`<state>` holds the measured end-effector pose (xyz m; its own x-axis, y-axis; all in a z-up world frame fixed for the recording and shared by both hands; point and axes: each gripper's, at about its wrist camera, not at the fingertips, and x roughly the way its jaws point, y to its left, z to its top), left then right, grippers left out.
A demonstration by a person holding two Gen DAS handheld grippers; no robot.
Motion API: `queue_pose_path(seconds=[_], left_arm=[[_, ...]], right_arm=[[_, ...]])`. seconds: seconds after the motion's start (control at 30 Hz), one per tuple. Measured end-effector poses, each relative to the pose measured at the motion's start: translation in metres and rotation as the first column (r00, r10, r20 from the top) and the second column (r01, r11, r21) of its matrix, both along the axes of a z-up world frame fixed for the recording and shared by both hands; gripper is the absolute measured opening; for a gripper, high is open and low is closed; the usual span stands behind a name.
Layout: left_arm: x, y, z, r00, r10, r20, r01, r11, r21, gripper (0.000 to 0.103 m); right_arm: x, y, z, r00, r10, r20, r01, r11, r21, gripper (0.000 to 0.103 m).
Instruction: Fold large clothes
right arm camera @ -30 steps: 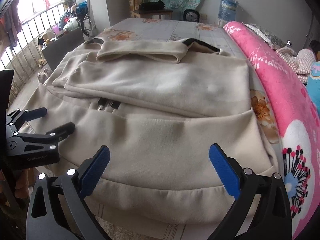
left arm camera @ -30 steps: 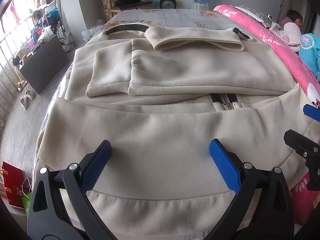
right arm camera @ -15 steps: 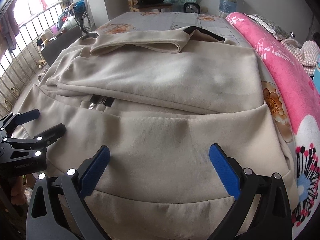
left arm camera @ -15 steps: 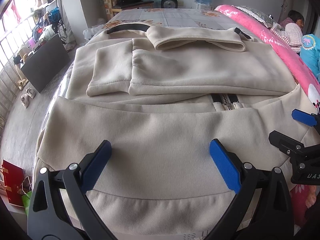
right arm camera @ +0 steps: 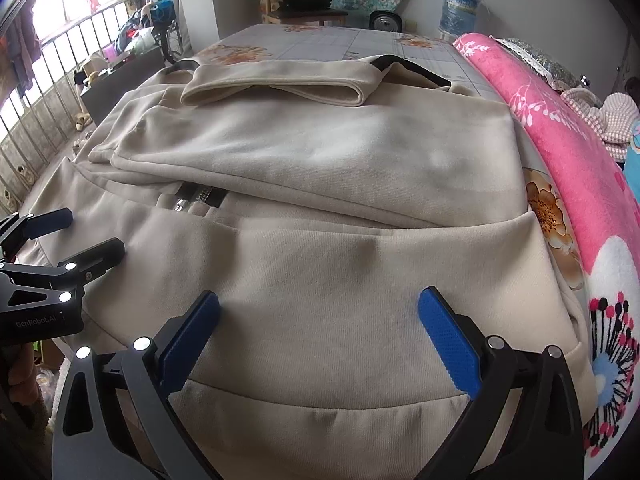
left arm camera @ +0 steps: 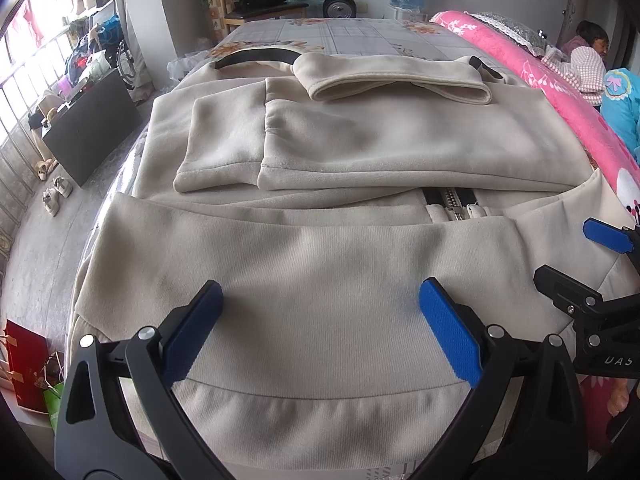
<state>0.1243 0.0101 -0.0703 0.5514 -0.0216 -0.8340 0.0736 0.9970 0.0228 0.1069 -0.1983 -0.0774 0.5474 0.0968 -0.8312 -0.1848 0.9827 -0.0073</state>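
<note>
Since a moment ago, the right gripper [right arm camera: 318, 338] has edged closer over the jacket [left arm camera: 320, 280]. Both it and the left gripper [left arm camera: 320, 328] hover at 6 o'clock, blue ribbed pads spread wide, holding nothing. Soft beige knit lies folded on the bed [left arm camera: 360, 36], zipper [left arm camera: 454, 204] exposed.

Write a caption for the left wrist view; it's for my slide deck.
Open left gripper hovering over the folded-up hem of a beige zip-front fleece jacket on a bed, open right gripper alongside.

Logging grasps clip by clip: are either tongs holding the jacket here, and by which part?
Nothing is held. Both the left tongs and right tongs hang open over the jacket.
</note>
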Motion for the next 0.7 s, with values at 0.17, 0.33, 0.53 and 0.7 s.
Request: queue_pose_path(seconds=[0.17, 0.33, 0.53, 0.7], left_arm=[[0.000, 0.000, 0.000, 1.000, -0.013, 0.002, 0.013, 1.000, -0.002, 0.095], [-0.014, 0.013, 0.009, 0.995, -0.046, 0.091, 0.049, 0.998, -0.026, 0.095], [-0.037, 0.073, 0.030, 0.974, -0.001, 0.226, 0.011, 0.999, -0.047, 0.095], [-0.038, 0.126, 0.029, 0.983, 0.045, 0.179, -0.026, 0.994, -0.106, 0.064]], right_arm=[[0.000, 0.000, 0.000, 1.000, 0.005, 0.001, -0.005, 1.000, -0.001, 0.097], [0.001, -0.001, 0.000, 1.000, 0.010, -0.004, -0.010, 1.000, -0.003, 0.097], [0.002, 0.000, 0.001, 1.000, 0.010, -0.007, -0.010, 1.000, -0.006, 0.097], [0.002, 0.000, 0.000, 1.000, 0.008, -0.003, -0.008, 1.000, -0.005, 0.097]])
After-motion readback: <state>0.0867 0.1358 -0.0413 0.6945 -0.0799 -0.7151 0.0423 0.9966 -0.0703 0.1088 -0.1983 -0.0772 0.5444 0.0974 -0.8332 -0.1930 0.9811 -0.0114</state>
